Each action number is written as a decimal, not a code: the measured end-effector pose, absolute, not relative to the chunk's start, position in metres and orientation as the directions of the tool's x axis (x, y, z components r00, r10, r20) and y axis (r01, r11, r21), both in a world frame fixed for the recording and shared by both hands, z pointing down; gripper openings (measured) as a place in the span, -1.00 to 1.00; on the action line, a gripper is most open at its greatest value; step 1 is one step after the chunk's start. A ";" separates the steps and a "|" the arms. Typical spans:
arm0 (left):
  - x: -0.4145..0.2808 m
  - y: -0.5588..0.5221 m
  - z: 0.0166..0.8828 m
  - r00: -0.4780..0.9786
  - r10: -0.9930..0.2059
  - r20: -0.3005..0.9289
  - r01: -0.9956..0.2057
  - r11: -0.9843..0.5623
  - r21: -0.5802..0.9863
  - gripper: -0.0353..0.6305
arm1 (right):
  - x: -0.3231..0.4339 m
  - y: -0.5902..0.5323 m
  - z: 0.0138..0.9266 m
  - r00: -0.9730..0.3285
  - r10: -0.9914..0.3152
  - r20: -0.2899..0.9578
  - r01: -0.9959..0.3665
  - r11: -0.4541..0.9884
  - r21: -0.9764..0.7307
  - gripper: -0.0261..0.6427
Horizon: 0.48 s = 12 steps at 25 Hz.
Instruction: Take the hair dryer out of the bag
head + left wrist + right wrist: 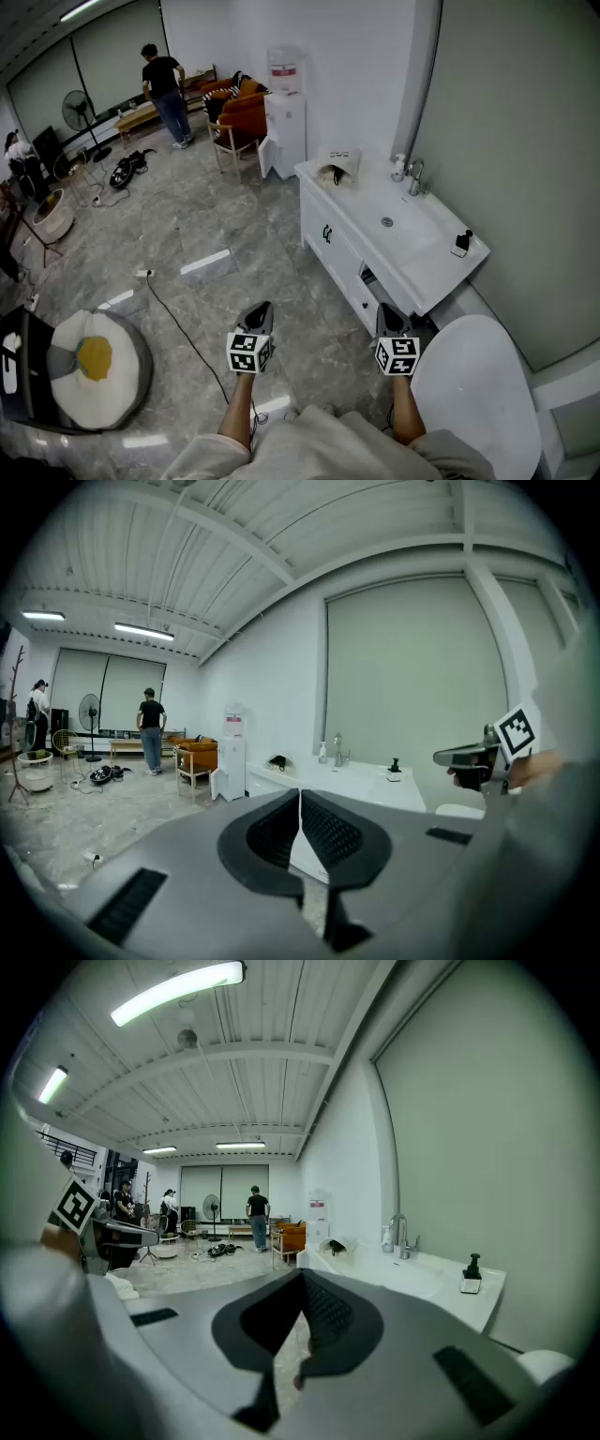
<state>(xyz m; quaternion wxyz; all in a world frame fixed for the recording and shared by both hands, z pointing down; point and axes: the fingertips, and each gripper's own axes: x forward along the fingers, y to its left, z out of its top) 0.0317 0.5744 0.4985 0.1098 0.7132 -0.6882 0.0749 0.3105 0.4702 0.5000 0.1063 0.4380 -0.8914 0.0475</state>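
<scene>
At the far end of a white vanity counter (361,202) stands a pale bag (339,166) with a dark object, seemingly the hair dryer, showing at its mouth. The same bag appears small in the left gripper view (277,760) and in the right gripper view (335,1247). My left gripper (262,314) is shut and empty, held over the floor well short of the counter. Beside the counter's near corner my right gripper (387,317) is shut too, with nothing in it. In their own views the left gripper (300,801) and the right gripper (302,1286) show jaws pressed together.
A sink with a faucet (414,176) and a black pump bottle (461,243) sit on the counter. A water dispenser (285,117) stands past it. A white rounded fixture (473,380) is at my right, an egg-shaped cushion (92,364) at my left. A cable (183,333) crosses the floor. People stand far back.
</scene>
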 end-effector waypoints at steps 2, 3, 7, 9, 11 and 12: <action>0.031 0.576 0.500 0.038 -0.963 0.267 -0.998 -0.025 0.052 -0.85 | 0.311 0.471 0.501 -0.593 -0.770 0.235 -0.791 0.612 0.008 -0.93; 0.032 0.576 0.501 0.039 -0.962 0.269 -0.998 -0.026 0.052 -0.85 | 0.312 0.471 0.501 -0.593 -0.770 0.237 -0.791 0.612 0.008 -0.93; 0.036 0.575 0.497 0.044 -0.964 0.261 -0.998 -0.031 0.051 -0.85 | 0.312 0.470 0.502 -0.597 -0.766 0.240 -0.787 0.617 0.013 -0.93; 0.038 0.576 0.498 0.042 -0.964 0.262 -0.998 -0.029 0.054 -0.85 | 0.313 0.471 0.502 -0.601 -0.762 0.241 -0.784 0.621 0.011 -0.93; 0.040 0.578 0.501 0.040 -0.964 0.264 -0.998 -0.026 0.056 -0.85 | 0.315 0.471 0.503 -0.604 -0.761 0.238 -0.784 0.621 -0.004 -0.93; 0.041 0.578 0.503 0.040 -0.964 0.263 -0.998 -0.025 0.059 -0.85 | 0.316 0.470 0.503 -0.603 -0.762 0.234 -0.785 0.619 -0.010 -0.93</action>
